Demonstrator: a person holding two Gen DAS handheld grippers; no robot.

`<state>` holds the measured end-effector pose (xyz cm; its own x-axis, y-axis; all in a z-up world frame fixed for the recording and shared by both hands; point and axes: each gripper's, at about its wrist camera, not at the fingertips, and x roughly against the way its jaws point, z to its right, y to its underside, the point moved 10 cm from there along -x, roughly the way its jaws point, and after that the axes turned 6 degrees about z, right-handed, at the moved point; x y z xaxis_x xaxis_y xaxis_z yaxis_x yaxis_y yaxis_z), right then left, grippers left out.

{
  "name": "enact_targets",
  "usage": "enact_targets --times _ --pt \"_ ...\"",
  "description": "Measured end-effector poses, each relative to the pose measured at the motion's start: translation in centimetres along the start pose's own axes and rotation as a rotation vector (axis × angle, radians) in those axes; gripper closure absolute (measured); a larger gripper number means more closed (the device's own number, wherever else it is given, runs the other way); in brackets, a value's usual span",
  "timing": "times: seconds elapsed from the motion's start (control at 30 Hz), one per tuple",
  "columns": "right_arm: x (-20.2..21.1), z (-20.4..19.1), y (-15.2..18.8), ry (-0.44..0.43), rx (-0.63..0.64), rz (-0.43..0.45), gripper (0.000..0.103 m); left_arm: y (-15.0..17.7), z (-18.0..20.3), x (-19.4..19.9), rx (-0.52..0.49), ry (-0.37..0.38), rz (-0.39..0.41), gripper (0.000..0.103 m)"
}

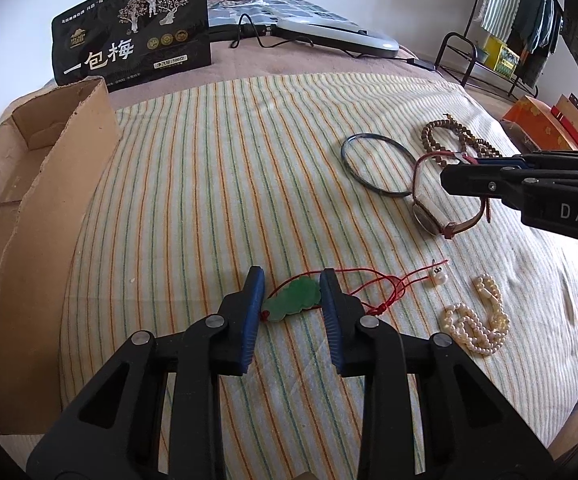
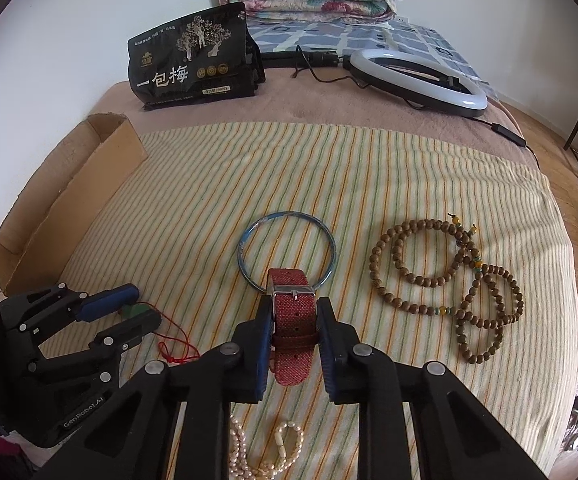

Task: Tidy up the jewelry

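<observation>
Striped cloth (image 1: 217, 184) serves as landmark. Left gripper (image 1: 291, 284), fingers moderately spread, straddles the green jade pendant (image 1: 293, 300) near the cloth's front edge; whether the pads touch it cannot be told. The pendant's red cord (image 1: 381, 284) trails right toward a pearl earring (image 1: 439, 279) and a pearl strand (image 1: 477, 328). Right gripper (image 2: 294, 312), fingers narrowed around the red watch strap (image 2: 293, 320), sits right of cloth centre; the strap's far end overlaps the blue bangle (image 2: 287, 254). Wooden bead strands (image 2: 449, 280) lie toward the cloth's right edge. A cardboard box (image 1: 29, 220) borders the left edge. Bare cloth extends from centre to the far edge, short of a black snack bag (image 1: 133, 52).
</observation>
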<state>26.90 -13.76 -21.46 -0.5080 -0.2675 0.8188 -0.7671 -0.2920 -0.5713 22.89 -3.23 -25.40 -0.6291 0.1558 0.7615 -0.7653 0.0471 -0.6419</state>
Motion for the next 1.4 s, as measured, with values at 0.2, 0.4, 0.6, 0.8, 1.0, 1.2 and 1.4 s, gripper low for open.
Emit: enact_targets --times 0.2,0.4,0.6,0.8,1.0,1.2,1.4 --pt "0.9 0.1 -0.4 0.011 0.003 0.021 0.083 -0.5 -0.1 0.9 0.004 0.001 0.020 0.075" --pt "2.0 0.3 -1.0 0.023 -0.001 0.047 0.083 -1.0 0.2 2.0 -0.001 0.008 0.043 0.075" --pt "3.1 0.1 -1.8 0.036 0.003 0.074 0.083 -2.0 0.3 3.7 0.005 0.018 0.077 0.075" --pt "4.5 -0.3 -2.5 0.044 0.010 0.100 0.083 -3.1 0.5 5.8 0.010 0.033 0.118 0.075" --pt "6.0 -0.8 -3.0 0.052 0.018 0.130 0.083 -4.1 0.3 7.9 0.031 0.043 0.151 0.075" --pt "7.7 -1.6 -3.8 0.052 0.018 0.164 0.083 -5.3 0.0 10.4 0.046 0.054 0.194 0.075" --pt "9.2 -2.7 -4.4 0.048 0.029 0.196 0.083 -6.0 -0.3 12.6 0.038 0.048 0.236 0.075"
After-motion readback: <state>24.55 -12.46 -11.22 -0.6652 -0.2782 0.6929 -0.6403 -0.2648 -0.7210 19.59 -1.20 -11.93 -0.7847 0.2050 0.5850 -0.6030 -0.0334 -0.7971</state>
